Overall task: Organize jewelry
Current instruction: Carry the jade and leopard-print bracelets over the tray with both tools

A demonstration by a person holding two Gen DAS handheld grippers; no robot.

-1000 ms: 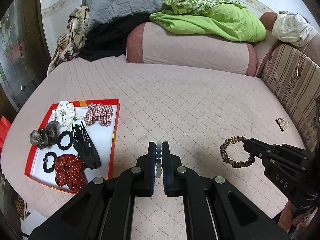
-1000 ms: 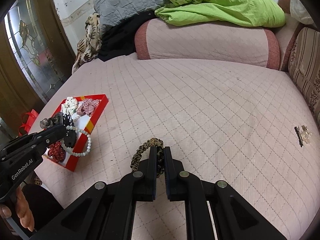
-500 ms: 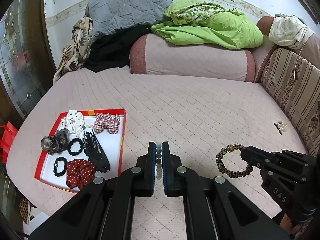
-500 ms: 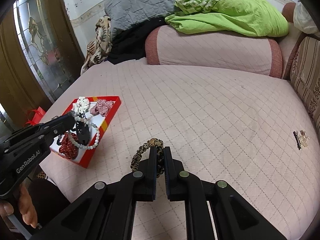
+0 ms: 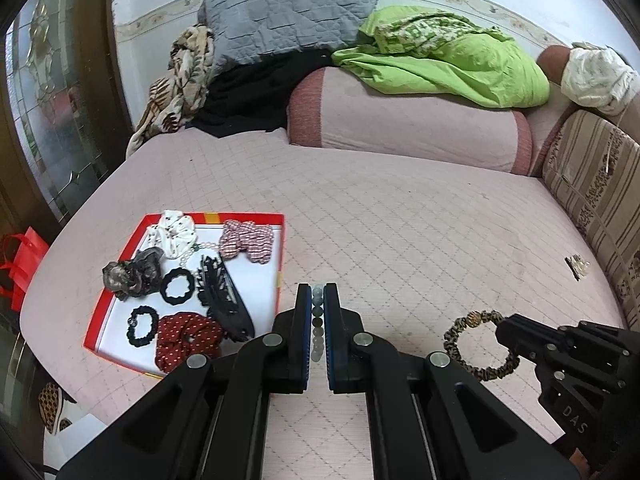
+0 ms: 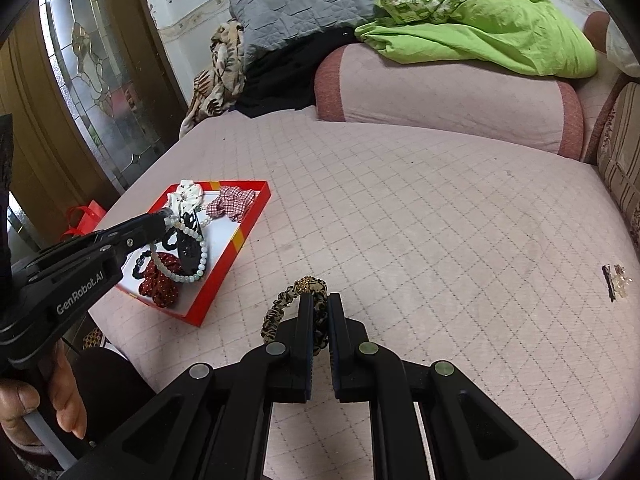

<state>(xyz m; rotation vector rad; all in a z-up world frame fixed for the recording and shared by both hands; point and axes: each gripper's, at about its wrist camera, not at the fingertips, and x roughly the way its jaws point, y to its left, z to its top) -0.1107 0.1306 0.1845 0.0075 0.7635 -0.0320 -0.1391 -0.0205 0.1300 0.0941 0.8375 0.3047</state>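
Note:
My left gripper [image 5: 318,294] is shut on a pale green bead bracelet [image 5: 317,322]; in the right wrist view that bracelet [image 6: 191,254] dangles as a loop from its tip over the tray. My right gripper [image 6: 319,300] is shut on a leopard-print hair tie [image 6: 280,310] with a gold bead; from the left wrist camera the hair tie [image 5: 476,344] hangs above the bed, right of my left gripper. A red tray [image 5: 280,248] with a white floor lies at the bed's left edge, holding several scrunchies, a pearl strand and a black claw clip [image 5: 224,296].
A small hair clip [image 6: 616,280] lies on the pink quilted bed [image 5: 400,220] near the right side. A pink bolster [image 5: 408,120], grey pillow, green blanket and striped cushion line the back and right. A glass door and red bag [image 5: 20,260] stand left. A person's hand [image 6: 48,400] grips the left handle.
Both grippers have lifted and pulled back from the bed with their items still held. The tray now appears closer to the left gripper, and the bead bracelet hangs over it.

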